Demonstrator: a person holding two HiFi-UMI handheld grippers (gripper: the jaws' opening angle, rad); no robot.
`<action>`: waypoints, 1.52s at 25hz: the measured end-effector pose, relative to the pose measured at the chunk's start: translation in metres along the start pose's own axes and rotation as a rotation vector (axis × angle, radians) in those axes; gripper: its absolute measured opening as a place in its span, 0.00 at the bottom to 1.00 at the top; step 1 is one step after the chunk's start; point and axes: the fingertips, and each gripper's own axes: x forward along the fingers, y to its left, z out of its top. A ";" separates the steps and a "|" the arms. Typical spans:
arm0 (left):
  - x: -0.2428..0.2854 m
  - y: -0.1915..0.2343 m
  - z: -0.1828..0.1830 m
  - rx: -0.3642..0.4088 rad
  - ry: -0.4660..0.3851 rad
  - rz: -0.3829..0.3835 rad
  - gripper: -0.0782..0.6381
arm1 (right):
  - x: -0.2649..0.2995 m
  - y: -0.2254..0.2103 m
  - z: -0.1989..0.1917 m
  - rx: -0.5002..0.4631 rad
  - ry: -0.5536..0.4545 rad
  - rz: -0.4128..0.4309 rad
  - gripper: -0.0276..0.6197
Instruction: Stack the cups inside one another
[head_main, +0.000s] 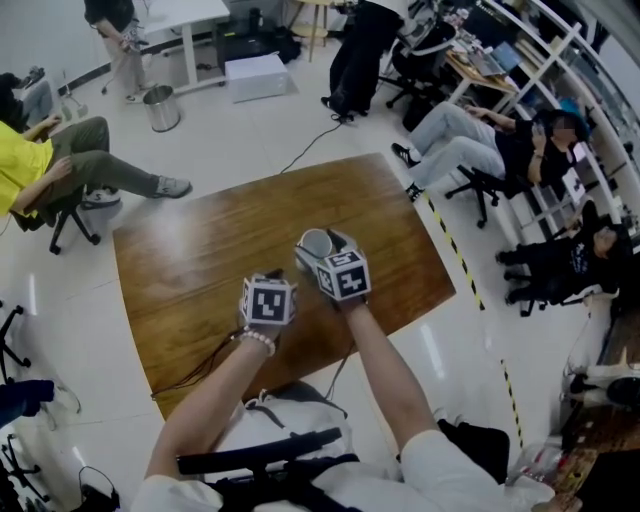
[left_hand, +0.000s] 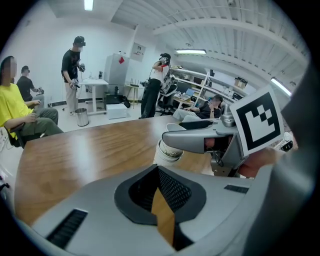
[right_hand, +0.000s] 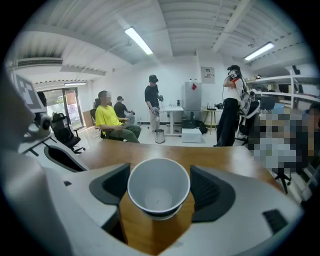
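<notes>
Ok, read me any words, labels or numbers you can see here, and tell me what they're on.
No text is legible.
Cup: printed band near the rim, too blurred to read.
Wall poster: too small to read.
Marker cubes: black-and-white square patterns, no words.

White glossy floor (head_main: 250, 120); brown wooden table (head_main: 200, 260); metal bin (head_main: 161, 108); white desk (head_main: 190, 15); ceiling strip lights (right_hand: 139, 40); shelving (head_main: 560, 60) right.
</notes>
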 end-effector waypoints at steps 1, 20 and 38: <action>0.000 0.000 0.000 -0.001 -0.001 -0.003 0.10 | 0.002 0.000 -0.002 -0.005 0.007 -0.001 0.65; -0.003 0.016 -0.013 -0.032 0.008 0.008 0.10 | 0.022 0.004 -0.020 -0.036 0.057 -0.008 0.72; -0.068 0.027 -0.012 -0.059 -0.099 -0.029 0.10 | -0.088 0.014 0.010 0.111 -0.189 -0.114 0.45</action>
